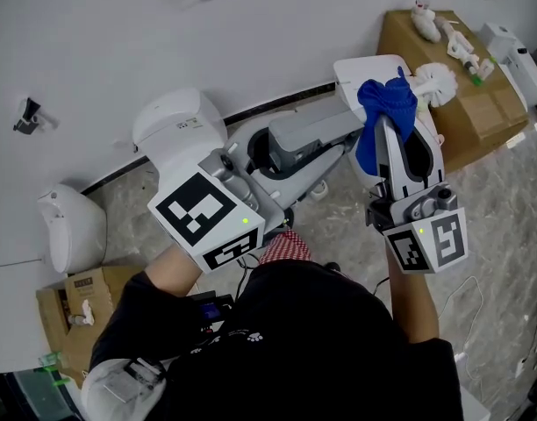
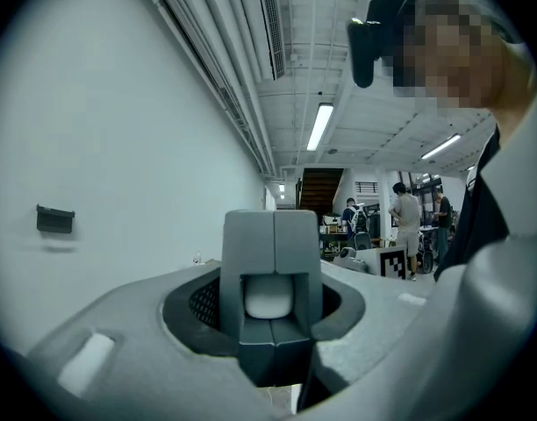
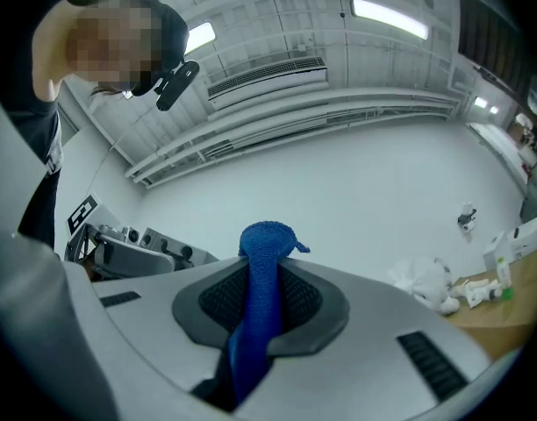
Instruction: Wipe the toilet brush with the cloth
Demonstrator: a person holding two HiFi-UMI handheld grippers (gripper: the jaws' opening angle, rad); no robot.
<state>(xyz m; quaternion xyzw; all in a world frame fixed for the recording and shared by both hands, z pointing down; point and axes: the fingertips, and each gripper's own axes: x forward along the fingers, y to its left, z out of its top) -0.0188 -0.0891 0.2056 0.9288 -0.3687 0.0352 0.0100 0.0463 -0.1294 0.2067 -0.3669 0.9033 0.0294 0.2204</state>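
Right gripper (image 1: 387, 123) clamped on blue cloth (image 1: 384, 103) (soft, limp, bunches up). Left gripper (image 2: 273, 261) jaws pressed together; toilet brush (image 1: 437, 82) looks light, probably best held by its stiff handle

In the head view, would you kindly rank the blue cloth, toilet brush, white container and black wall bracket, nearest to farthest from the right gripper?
1. Blue cloth: clamped in the right gripper.
2. Toilet brush: just right, on the cardboard box.
3. White container: at the box's far right end.
4. Black wall bracket: far left.
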